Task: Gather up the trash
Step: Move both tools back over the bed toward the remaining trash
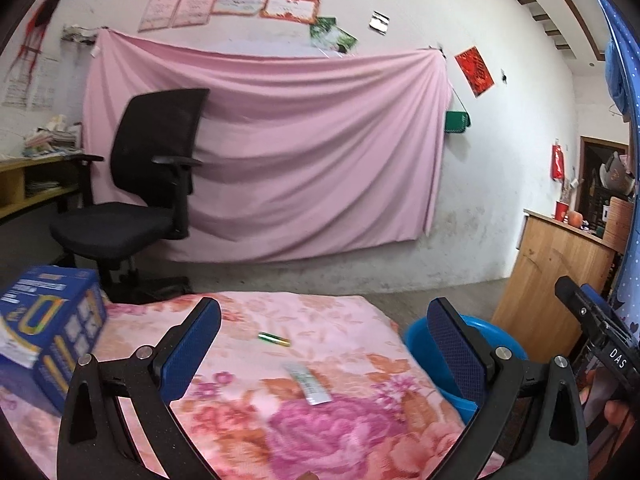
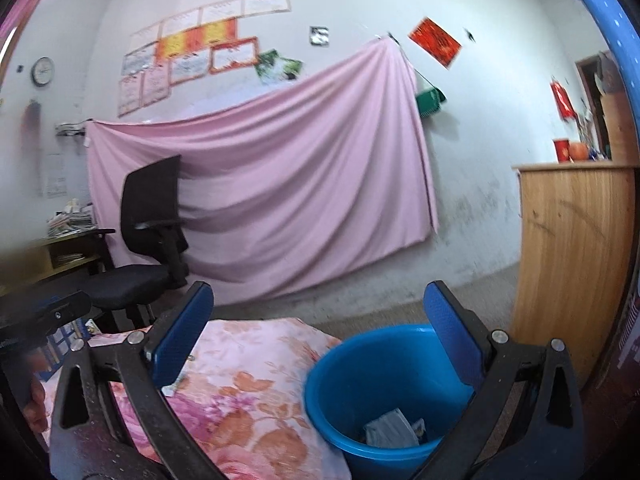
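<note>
Left claw [image 1: 324,344] spread wide over the table [image 1: 360,420], battery [image 1: 273,339] and flat wrapper [image 1: 308,383] lying between its fingers; wrapper looks light and flimsy, best pinched at an edge; right claw [image 2: 316,340] gapes empty above the bin [image 2: 360,360]

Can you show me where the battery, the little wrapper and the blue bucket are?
battery [image 1: 273,339]: left wrist view, middle of its green body.
wrapper [image 1: 308,384]: left wrist view, centre of the flat strip.
blue bucket [image 2: 340,384]: right wrist view, inner left wall.
</note>
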Demonstrator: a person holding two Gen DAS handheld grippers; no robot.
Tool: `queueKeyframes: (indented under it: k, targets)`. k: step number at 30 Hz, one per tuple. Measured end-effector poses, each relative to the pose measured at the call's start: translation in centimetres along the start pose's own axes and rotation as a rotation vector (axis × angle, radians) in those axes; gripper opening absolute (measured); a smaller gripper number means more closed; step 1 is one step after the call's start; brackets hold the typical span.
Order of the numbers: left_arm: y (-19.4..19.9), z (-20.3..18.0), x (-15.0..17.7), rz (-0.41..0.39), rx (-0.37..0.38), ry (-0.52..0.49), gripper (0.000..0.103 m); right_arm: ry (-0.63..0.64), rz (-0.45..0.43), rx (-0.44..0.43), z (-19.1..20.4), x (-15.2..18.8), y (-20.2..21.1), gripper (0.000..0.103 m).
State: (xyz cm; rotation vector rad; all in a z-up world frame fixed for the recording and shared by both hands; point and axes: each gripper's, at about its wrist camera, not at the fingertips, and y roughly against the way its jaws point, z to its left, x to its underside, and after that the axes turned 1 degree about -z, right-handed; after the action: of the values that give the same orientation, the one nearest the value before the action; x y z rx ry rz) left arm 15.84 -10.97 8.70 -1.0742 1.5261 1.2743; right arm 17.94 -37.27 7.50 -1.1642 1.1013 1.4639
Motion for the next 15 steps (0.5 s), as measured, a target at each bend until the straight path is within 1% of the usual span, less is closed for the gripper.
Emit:
queueKeyframes:
  k: [5, 9, 12, 15]
  targets:
    - [2.0, 1.7, 0.4, -0.03, -0.061, -0.01, 0.101, 0.031, -0.042, -0.054, 2.5, -0.2, 0.1, 0.103]
    - [3.6, 3.5, 0.6, -0.046, -0.101, 0.005, 0.101, 0.057, -0.074, -0.11, 5.0, -0.2, 0.1, 0.103]
    - [4.4, 4.6, 0.7, -0.054, -0.13, 0.009, 0.101, 0.073, -0.073, -0.141, 6.5, 0.0, -0.2, 0.103]
    - [5.3, 5.5, 0.9, -0.059, -0.158, 0.009, 0.101, 0.096, -0.053, -0.166, 8.1, 0.4, -0.8, 0.103]
